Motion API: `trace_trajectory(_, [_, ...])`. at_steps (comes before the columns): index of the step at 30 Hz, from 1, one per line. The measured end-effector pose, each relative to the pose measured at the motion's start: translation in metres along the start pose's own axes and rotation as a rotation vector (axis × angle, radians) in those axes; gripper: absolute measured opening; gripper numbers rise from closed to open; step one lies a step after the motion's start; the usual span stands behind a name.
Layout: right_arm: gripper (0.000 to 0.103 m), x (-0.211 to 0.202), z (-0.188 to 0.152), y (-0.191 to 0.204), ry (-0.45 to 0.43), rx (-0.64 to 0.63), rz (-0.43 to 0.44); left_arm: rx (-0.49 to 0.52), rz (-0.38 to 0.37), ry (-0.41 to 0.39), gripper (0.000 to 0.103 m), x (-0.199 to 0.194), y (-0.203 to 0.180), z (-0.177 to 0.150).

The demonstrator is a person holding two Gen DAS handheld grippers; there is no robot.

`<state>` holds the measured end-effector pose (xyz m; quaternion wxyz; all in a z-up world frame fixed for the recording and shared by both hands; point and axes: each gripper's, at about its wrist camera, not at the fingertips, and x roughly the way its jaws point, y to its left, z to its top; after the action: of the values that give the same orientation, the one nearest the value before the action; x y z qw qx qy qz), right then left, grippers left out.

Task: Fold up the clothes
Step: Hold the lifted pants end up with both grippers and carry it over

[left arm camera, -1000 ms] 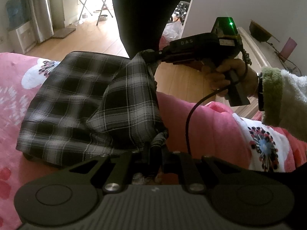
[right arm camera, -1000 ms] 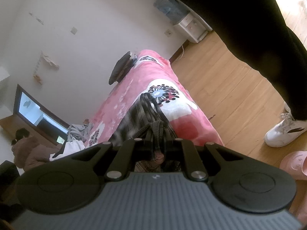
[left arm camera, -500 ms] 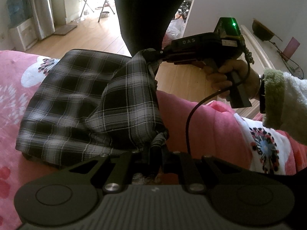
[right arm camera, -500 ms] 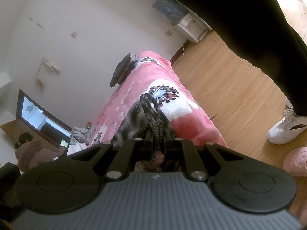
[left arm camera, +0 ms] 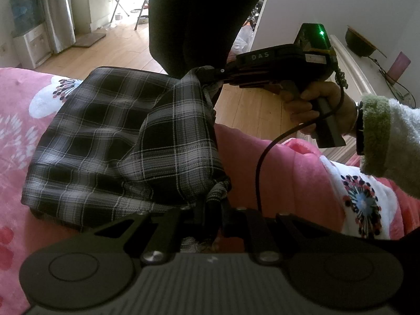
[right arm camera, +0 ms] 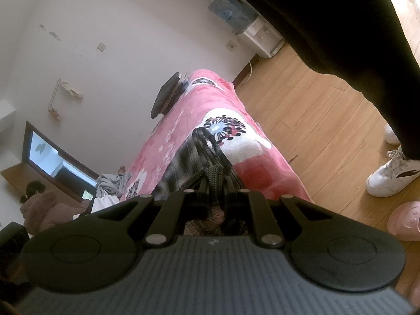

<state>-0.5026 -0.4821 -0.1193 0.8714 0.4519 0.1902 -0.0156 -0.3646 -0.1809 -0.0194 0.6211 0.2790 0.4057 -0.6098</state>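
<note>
On the pink flowered blanket (left arm camera: 275,173) lies the plaid garment (left arm camera: 110,141), black and grey check, most of it spread flat while one edge is lifted off the bed. And look at the grip: the left gripper (left arm camera: 212,210) is clamped tight on a bunched corner of the cloth at the near end, jaws nearly together with fabric pinched between them. Over at the far end, the right gripper (left arm camera: 210,74) is doing the same, its fingers closed on the opposite corner, a hand (left arm camera: 317,107) in a fuzzy sleeve (left arm camera: 380,134) wrapped round the handle. From the right wrist view that pinch is plain, the right gripper (right arm camera: 214,186) squeezing a rope-like wad of plaid that trails away down the blanket. Why two corners at once? It reads as the set-up for a fold: with one edge held taut between both claws, that side can be carried over the flat part without sagging or twisting. The stretch between the grippers is raised and drapes in a soft flap, so I'd judge the fold is under way but not yet laid down. A person in dark trousers (left arm camera: 199,18) stands just beyond the bed on the wooden floor (right arm camera: 315,131). The risk, to my eye, is the bunched corners slipping out before the edges line up.
</note>
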Motion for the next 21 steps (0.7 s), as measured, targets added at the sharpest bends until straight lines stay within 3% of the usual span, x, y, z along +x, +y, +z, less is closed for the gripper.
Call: trace_trajectory(21, [0.009,-0.004,-0.001,-0.0014,0.008,0.004,0.004,-0.007,0.004,0.006,0.011,0.004,-0.0015,0.0018])
